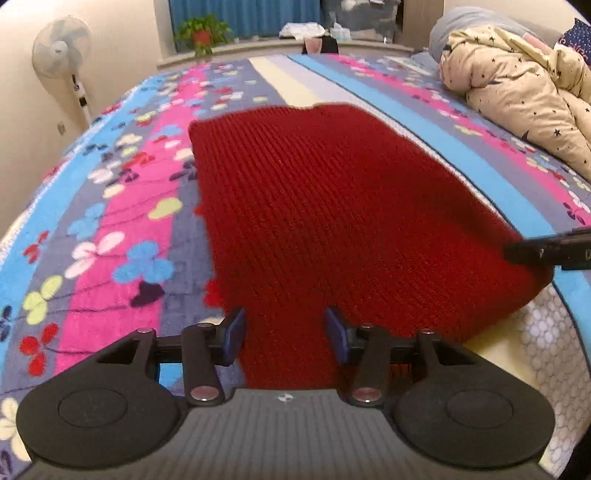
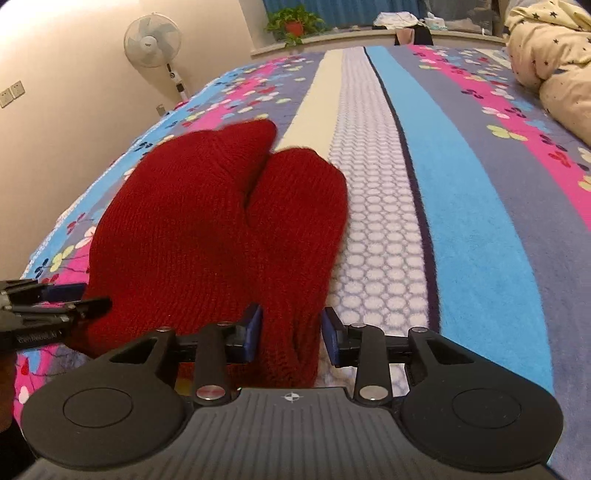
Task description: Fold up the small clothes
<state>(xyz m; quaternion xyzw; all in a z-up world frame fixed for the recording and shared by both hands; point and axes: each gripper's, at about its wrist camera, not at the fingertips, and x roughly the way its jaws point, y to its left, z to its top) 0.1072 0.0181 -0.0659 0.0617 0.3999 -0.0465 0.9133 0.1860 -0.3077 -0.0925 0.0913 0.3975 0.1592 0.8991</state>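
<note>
While the red knit garment (image 2: 207,229) lies partly folded on the bed (image 2: 480,221), both grippers' fingers (image 1: 234,334) (image 2: 251,332) stand spread astride its near edge, gripping nothing; further folding seems left.

near hem of the red knit garment (image 1: 332,221) hidden under the left gripper (image 1: 284,334) body. right gripper (image 1: 546,249) cut off by the frame's right edge; its jaws unseen there. star-print quilt (image 2: 546,55) cropped at right. windowsill items (image 2: 406,22) too small to identify.
</note>
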